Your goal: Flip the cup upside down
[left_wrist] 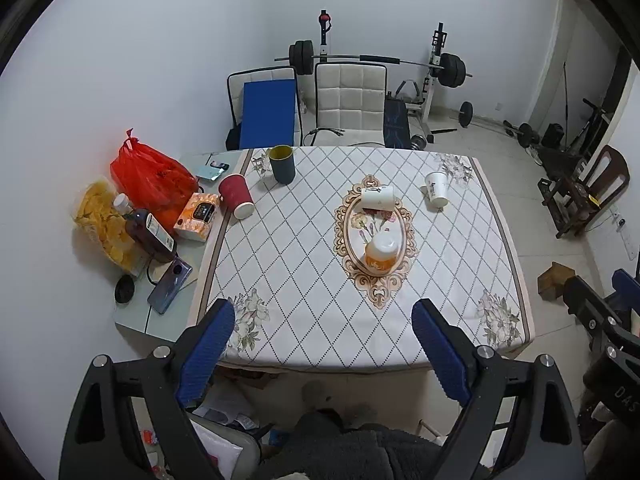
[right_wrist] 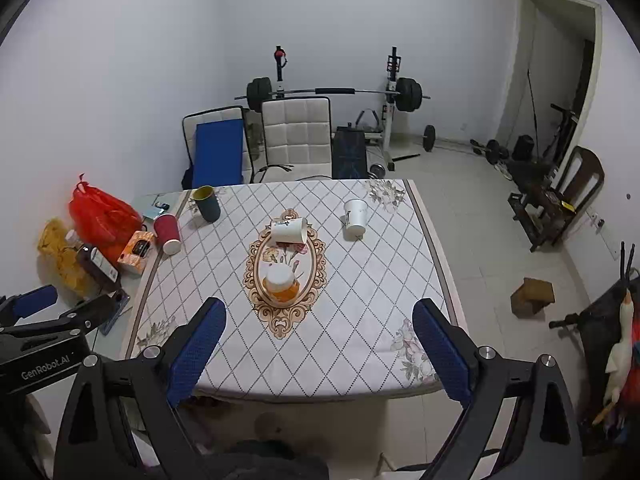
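From the left wrist camera, the left gripper (left_wrist: 323, 318) hangs above the near edge of a table (left_wrist: 502, 216), its two blue-padded fingers spread wide with nothing between them. The table wears a white cloth with a diamond grid and an ornate oval medallion (left_wrist: 376, 236) at its middle. On that medallion, near its front, an orange-and-white cup (left_wrist: 381, 255) stands bottom up. Behind it a white cup (left_wrist: 378, 199) lies on its side. Farther right, a white paper cup (left_wrist: 437, 189) stands upright, mouth open. At the far left corner stands a dark green mug (left_wrist: 282, 163), and beside it a red cup (left_wrist: 237, 195) rests mouth down. Left of the cloth sit a red plastic bag (left_wrist: 150, 174), a bag of yellow chips (left_wrist: 105, 226) and a phone (left_wrist: 170, 285).

From the right wrist camera, the right gripper (right_wrist: 319, 318) also hovers over the near table edge, its fingers wide apart and holding nothing. The orange-and-white cup (right_wrist: 281, 282) sits inverted just ahead, between the fingertips' lines of sight. The tipped white cup (right_wrist: 289, 231) lies beyond it, and the white paper cup (right_wrist: 355, 213) stands farther right. A barbell rack (right_wrist: 336, 94) stands by the far wall.
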The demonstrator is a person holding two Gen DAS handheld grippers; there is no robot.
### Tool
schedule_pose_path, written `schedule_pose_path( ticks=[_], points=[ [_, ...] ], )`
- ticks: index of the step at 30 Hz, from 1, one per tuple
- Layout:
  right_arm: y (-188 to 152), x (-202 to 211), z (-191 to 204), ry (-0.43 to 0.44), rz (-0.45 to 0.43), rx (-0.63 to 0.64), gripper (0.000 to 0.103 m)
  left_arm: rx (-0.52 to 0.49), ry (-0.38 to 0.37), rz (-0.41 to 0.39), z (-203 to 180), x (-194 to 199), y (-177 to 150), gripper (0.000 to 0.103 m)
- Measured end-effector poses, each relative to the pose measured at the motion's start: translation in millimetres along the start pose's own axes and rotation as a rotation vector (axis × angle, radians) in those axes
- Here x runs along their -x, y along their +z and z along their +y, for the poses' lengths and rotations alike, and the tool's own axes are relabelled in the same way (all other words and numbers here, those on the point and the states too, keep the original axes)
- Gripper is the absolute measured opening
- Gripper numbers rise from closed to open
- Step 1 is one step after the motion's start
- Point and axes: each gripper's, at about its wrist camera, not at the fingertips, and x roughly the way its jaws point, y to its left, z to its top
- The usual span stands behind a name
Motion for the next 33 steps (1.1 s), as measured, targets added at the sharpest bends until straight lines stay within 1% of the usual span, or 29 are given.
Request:
schedule_pose_path(
  ticks=[8, 21, 33],
  points=[
    [0, 9, -10, 0.006, 0.008, 0.004, 0.097, 0.008, 0.005, 0.018, -7, 6, -7, 0.091],
    [-3, -9, -11, 0.021, 0.056, 0.02, 0.097, 0.025, 0.002, 0.042, -10, -1, -12, 0.091],
    [-7, -9, -9, 0.035, 0.064, 0.009, 0.097, 0.02, 0.006, 0.022, -8, 5, -10, 0.091]
  ],
)
